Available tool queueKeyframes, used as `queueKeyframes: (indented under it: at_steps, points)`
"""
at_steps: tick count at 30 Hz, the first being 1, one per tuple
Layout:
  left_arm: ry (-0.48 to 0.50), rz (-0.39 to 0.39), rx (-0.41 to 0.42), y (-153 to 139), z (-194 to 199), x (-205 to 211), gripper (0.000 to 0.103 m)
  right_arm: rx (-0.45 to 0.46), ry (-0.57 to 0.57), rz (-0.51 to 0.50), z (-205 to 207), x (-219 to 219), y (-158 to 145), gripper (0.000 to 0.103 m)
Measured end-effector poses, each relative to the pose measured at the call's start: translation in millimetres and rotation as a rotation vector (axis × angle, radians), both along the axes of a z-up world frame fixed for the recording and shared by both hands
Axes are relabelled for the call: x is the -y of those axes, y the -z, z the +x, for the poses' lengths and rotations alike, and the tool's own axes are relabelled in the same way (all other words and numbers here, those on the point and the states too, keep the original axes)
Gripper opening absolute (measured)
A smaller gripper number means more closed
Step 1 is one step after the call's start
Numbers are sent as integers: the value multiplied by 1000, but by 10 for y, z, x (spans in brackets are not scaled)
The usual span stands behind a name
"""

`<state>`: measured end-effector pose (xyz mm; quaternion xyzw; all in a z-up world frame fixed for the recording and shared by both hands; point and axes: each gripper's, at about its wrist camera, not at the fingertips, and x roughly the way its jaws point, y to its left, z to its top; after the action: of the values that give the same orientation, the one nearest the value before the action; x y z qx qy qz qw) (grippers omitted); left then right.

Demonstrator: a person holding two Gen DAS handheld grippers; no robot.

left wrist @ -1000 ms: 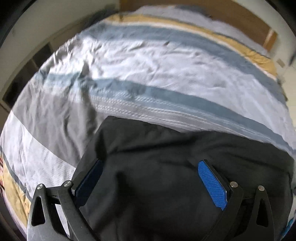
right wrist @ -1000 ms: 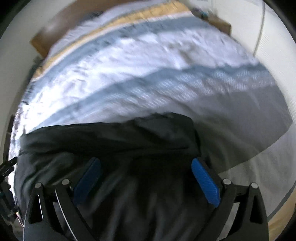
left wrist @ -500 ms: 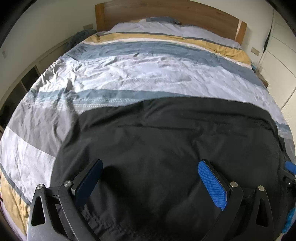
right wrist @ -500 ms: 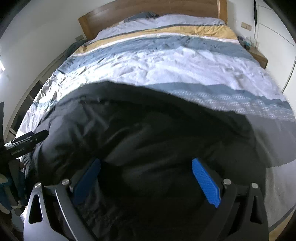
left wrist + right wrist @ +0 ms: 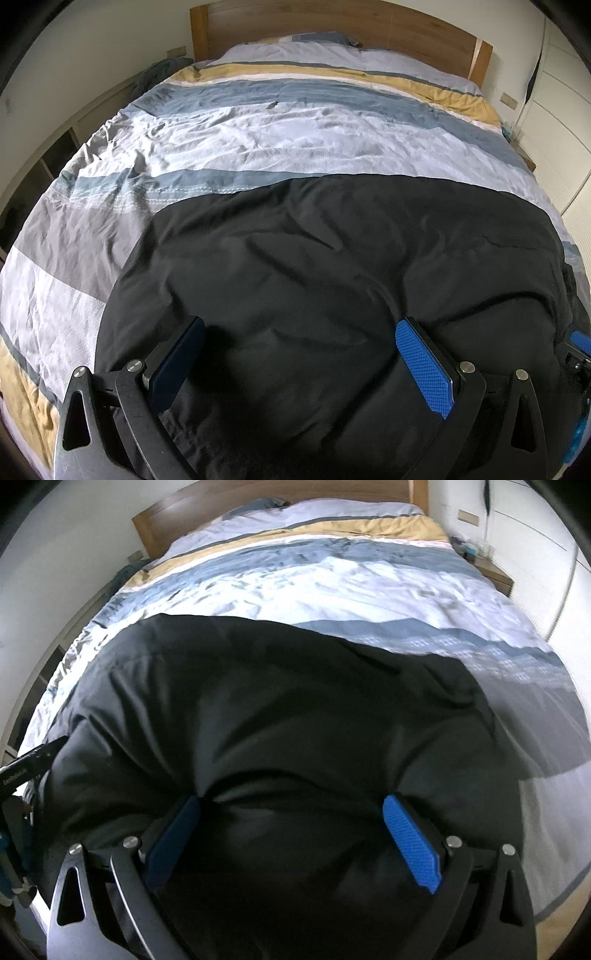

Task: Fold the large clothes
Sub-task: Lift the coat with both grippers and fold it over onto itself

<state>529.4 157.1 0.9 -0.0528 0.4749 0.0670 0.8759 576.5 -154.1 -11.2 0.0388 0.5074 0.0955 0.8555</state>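
A large black fabric garment (image 5: 332,280) lay spread over the near end of the striped quilted bed cover (image 5: 258,147). The left gripper (image 5: 299,354) and right gripper (image 5: 291,830) both stood wide apart above it, clasping nothing.

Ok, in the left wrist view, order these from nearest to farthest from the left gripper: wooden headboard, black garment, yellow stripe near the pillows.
1. Black garment, directly under the left gripper.
2. Yellow stripe, far up the bed.
3. Wooden headboard, at the very back.
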Motion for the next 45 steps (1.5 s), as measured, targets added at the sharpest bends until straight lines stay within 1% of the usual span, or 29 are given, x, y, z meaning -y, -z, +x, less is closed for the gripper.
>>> queueKeyframes:
  at_steps: [2, 4, 5, 7, 9, 12, 13, 14, 16, 17, 19, 21, 24, 26, 28, 30, 31, 33, 37, 40, 41, 42, 43, 44, 45]
  points:
    - [-9, -3, -2, -7, -63, -57, 101, -2, 20, -16, -67, 75, -16, 100]
    - [-32, -23, 4, -33, -160, -172, 101, -8, 37, -20, -142, 164, -32, 100]
    - [-49, -42, 16, -58, -231, -280, 101, -7, 47, -21, -184, 221, -50, 100]
    - [-86, -56, 37, -96, -354, -511, 101, 5, 76, -20, -272, 365, -94, 100]
    - [-131, -83, 42, -84, -491, -863, 102, 0, 118, 19, -335, 550, -95, 100]
    - [-163, -150, 6, 54, -628, -1310, 102, -29, 143, 107, -419, 840, -4, 100]
    - [-161, -189, -10, 121, -654, -1432, 102, -44, 137, 140, -425, 907, 51, 100]
    - [-158, -247, -28, 211, -671, -1545, 103, -66, 128, 188, -427, 971, 129, 100]
    - [-153, -383, -69, 436, -687, -1727, 102, -94, 124, 243, -409, 1048, 242, 100]
    - [-140, -467, -94, 579, -689, -1796, 102, -106, 126, 271, -398, 1094, 307, 100]
    - [-118, -572, -123, 790, -695, -1835, 102, -119, 138, 315, -392, 1158, 402, 100]
    - [-114, -646, -130, 952, -710, -1848, 102, -132, 152, 332, -399, 1230, 483, 101]
    - [-102, -677, -110, 985, -729, -1833, 102, -121, 189, 351, -486, 1383, 502, 101]
    - [-77, -723, -119, 1014, -714, -1807, 102, -148, 188, 380, -527, 1444, 578, 102]
    - [-34, -777, -138, 1058, -693, -1735, 102, -214, 152, 445, -541, 1452, 745, 103]
    - [22, -836, -169, 1119, -667, -1626, 102, -285, 100, 553, -518, 1411, 946, 103]
    - [50, -868, -191, 1166, -653, -1562, 102, -307, 82, 597, -502, 1381, 1042, 103]
    - [65, -908, -210, 1266, -604, -1518, 102, -326, 61, 648, -432, 1324, 1195, 103]
    - [86, -950, -235, 1350, -520, -1406, 102, -324, 12, 677, -278, 1137, 1269, 103]
    - [73, -991, -237, 1382, -483, -1323, 102, -319, -4, 680, -204, 1004, 1281, 103]
    - [69, -990, -228, 1370, -486, -1285, 101, -311, -4, 681, -196, 963, 1276, 103]
    - [72, -993, -217, 1350, -498, -1246, 98, -303, 2, 691, -196, 926, 1271, 103]
    - [75, -1008, -207, 1337, -510, -1223, 83, -298, 6, 715, -198, 893, 1264, 98]
    - [80, -1047, -188, 1314, -534, -1190, 66, -290, 3, 743, -240, 870, 1245, 81]
    - [90, -1074, -163, 1267, -558, -1149, 60, -278, -4, 781, -246, 839, 1210, 72]
